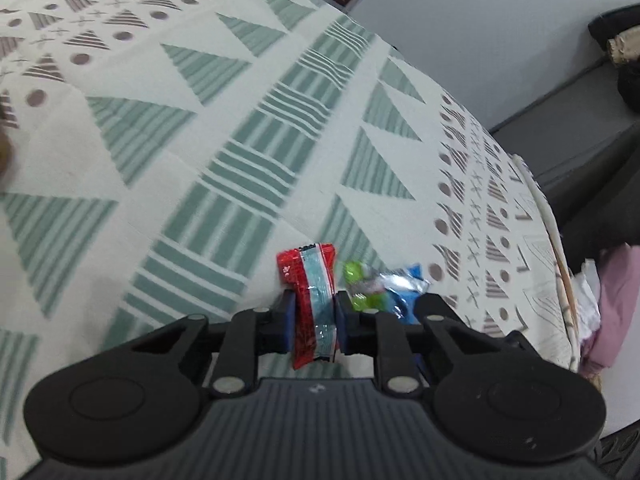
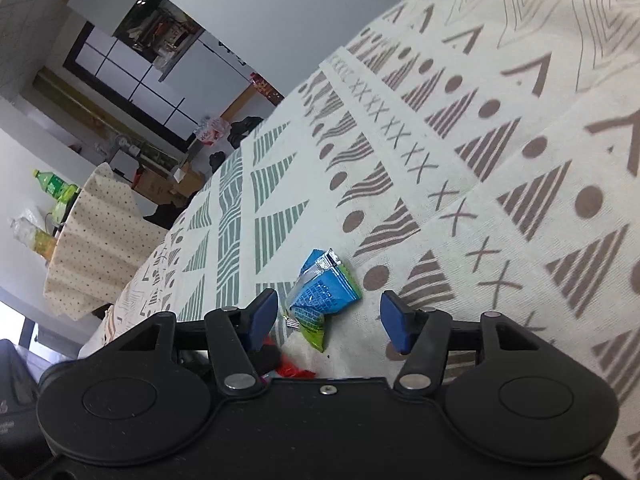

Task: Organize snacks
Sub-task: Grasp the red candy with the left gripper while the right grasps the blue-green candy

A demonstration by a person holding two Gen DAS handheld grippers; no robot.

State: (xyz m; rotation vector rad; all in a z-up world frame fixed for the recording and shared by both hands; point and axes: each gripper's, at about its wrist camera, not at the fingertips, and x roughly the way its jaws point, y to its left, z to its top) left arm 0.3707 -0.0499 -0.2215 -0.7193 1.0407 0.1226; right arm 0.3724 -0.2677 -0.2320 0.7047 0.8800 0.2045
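Note:
My left gripper (image 1: pixel 314 312) is shut on a red and light-blue snack packet (image 1: pixel 312 300), held upright over the patterned tablecloth (image 1: pixel 200 140). Just right of it lie a blue packet (image 1: pixel 404 292) and a green-and-clear packet (image 1: pixel 360 284). In the right wrist view, my right gripper (image 2: pixel 328 316) is open, its blue pads either side of the blue packet (image 2: pixel 326 286), which lies on a green packet (image 2: pixel 314 330) on the cloth. A bit of red wrapper (image 2: pixel 292 370) shows under the left finger.
The tablecloth (image 2: pixel 480 160) covers a wide table whose edge (image 1: pixel 556 240) runs down the right. Beyond it are a grey floor, a pink cloth (image 1: pixel 616 300) and a dark bag (image 1: pixel 616 36). A small round table (image 2: pixel 92 232) with bottles (image 2: pixel 56 188) stands far left.

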